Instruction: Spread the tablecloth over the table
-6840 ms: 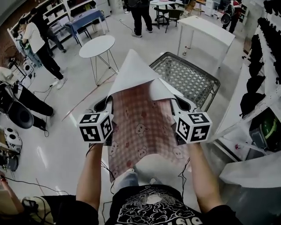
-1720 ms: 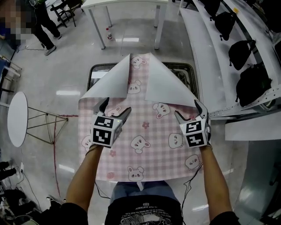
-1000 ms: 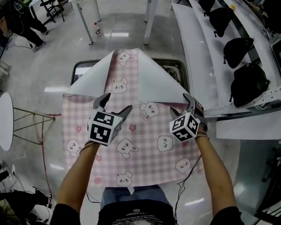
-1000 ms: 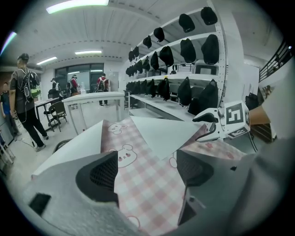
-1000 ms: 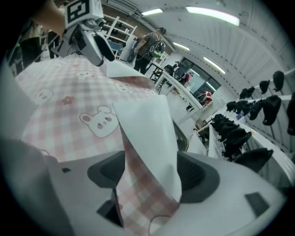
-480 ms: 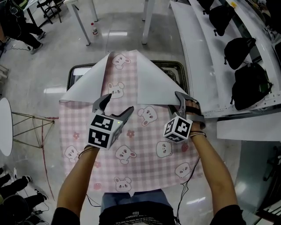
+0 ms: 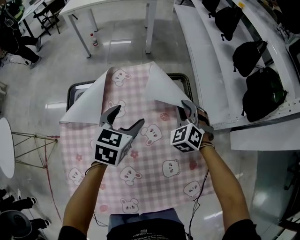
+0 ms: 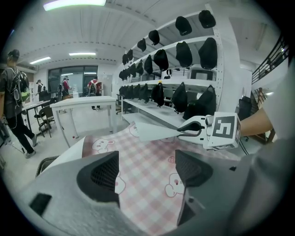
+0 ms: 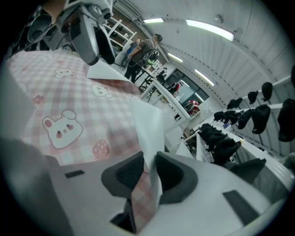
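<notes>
A pink checked tablecloth printed with white bunnies (image 7: 154, 154) is seen in the head view draped over a dark-framed rectangular table (image 7: 72, 91), of which only the rim is exposed beyond the cloth's far edge; the near edge is hung off the side closest to the person. Both far corners of the tablecloth are folded back, so that the plain white underside is shown. Above the cloth's left half the left gripper (image 7: 127, 117) is held with its jaws spread. This is confirmed in the left gripper view, where the dark pads of the left gripper (image 8: 145, 170) are set well apart and only the tablecloth (image 8: 147, 152) lying below is seen through the gap, gripped by neither pad. At the cloth's right folded corner the right gripper (image 7: 183, 108) is placed. Its hold is hard to judge from above, but in the right gripper view the jaws of the right gripper (image 9: 148, 173) have just been closing and are clamped on the folded edge of the tablecloth (image 9: 69, 101), white side and pink side pinched together. The same pinch is caught side-on in the left gripper view, where the white flap is held by the right gripper (image 8: 183, 130). Beyond the tablecloth, white shelves loaded with black bags (image 7: 253, 56) are seen to its right and a long white table (image 7: 108, 4) past its far edge.
</notes>
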The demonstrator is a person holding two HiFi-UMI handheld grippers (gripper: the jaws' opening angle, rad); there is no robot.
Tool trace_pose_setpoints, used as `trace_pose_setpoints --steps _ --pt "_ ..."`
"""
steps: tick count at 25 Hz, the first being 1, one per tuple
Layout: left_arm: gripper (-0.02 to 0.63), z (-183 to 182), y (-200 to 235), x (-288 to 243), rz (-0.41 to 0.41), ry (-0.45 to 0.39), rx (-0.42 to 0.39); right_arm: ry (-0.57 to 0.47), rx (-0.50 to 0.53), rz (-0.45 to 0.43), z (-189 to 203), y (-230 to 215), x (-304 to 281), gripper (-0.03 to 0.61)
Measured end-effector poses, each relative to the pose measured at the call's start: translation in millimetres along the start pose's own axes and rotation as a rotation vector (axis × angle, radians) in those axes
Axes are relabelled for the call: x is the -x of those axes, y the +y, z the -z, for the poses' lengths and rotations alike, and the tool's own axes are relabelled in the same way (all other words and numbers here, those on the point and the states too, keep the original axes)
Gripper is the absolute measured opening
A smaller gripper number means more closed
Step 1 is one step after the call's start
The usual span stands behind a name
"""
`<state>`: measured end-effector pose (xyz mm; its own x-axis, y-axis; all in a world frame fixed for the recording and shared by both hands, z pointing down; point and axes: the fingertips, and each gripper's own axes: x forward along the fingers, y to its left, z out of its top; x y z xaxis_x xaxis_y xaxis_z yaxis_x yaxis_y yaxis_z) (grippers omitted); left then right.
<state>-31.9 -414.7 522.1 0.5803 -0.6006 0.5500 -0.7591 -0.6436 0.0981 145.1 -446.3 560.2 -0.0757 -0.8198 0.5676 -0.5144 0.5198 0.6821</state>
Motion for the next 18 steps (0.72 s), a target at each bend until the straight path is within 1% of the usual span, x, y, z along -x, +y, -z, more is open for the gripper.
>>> trace_pose_setpoints --steps 5,11,14,18 --pt "0.387 -9 -1 -5 0.001 0.004 -0.010 0.009 -0.178 0.033 7 -30 -10 0.052" --pt "0.387 -14 3 -11 -0.005 0.008 0.014 0.052 -0.390 0.049 26 -53 -27 0.037" --pt "0.387 -15 4 -12 -0.008 0.009 0.017 0.069 -0.438 0.048 33 -57 -32 0.034" --pt "0.388 -16 6 -11 -0.016 0.009 0.019 0.058 -0.446 0.041 33 -58 -31 0.046"
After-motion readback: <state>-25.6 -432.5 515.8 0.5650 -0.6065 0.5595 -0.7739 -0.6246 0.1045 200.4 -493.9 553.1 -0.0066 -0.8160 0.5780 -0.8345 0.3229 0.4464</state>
